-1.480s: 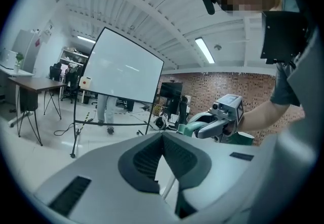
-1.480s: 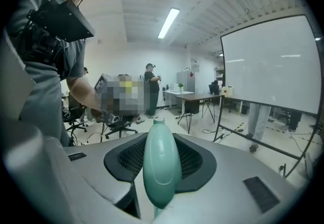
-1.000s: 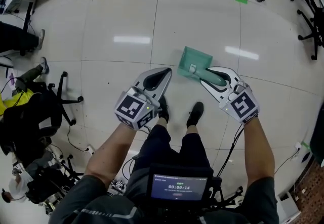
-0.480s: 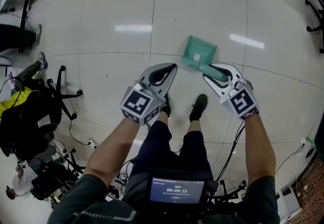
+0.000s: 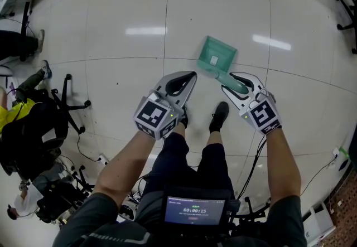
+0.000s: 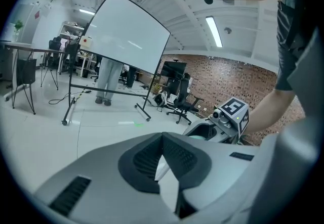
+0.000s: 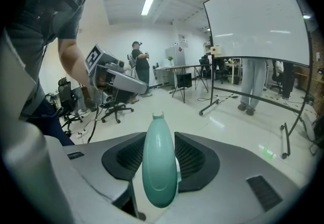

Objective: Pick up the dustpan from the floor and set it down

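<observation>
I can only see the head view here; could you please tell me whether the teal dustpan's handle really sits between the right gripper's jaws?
Observer: Yes. In the right gripper view the handle of the teal plastic dustpan stands between the black ribbed pads of the right gripper, and its jaws are opening.
Operator: Thank you. Is the left gripper carrying anything?
Observer: No. The left gripper view shows the left gripper with its jaw tips together and nothing between them.
Operator: And what stands ahead of it?
Observer: A large white board on a wheeled black stand, with a person's legs behind it.
</observation>
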A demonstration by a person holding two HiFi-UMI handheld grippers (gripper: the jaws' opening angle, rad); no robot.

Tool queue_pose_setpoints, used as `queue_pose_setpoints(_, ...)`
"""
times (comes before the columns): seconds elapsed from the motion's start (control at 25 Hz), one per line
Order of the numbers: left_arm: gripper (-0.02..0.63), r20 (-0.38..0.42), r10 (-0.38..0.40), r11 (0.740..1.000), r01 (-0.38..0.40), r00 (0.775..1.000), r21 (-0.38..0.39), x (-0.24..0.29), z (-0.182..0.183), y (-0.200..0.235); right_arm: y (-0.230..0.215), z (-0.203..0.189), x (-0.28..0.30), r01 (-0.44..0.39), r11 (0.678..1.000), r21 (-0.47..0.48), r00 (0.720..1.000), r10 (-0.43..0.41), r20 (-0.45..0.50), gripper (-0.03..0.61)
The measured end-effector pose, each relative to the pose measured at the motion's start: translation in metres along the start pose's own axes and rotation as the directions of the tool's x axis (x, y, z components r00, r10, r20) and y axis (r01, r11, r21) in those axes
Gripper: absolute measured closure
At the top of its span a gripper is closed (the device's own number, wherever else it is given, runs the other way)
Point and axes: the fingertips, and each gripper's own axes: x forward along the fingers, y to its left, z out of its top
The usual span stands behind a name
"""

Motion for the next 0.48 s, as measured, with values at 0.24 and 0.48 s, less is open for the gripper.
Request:
queue_pose_setpoints(0.24, 0.588, 0.006, -0.023, 0.999, 0.023, 1.000, -0.039, -0.030, 0.013, -0.014, 0.033, 0.006, -0.008, -0.007, 1.000, 0.028, 0.998, 0.009, -0.055, 0.350)
queue_pose_setpoints(0.48, 0.589, 0.030, -0.035, 0.999, 0.036, 0.999, -0.027, -0.068, 0.051, -0.036, 0.052, 0.052, -0.046, 0.052, 0.996, 0.066, 0.998, -0.051, -0.023, 0.347)
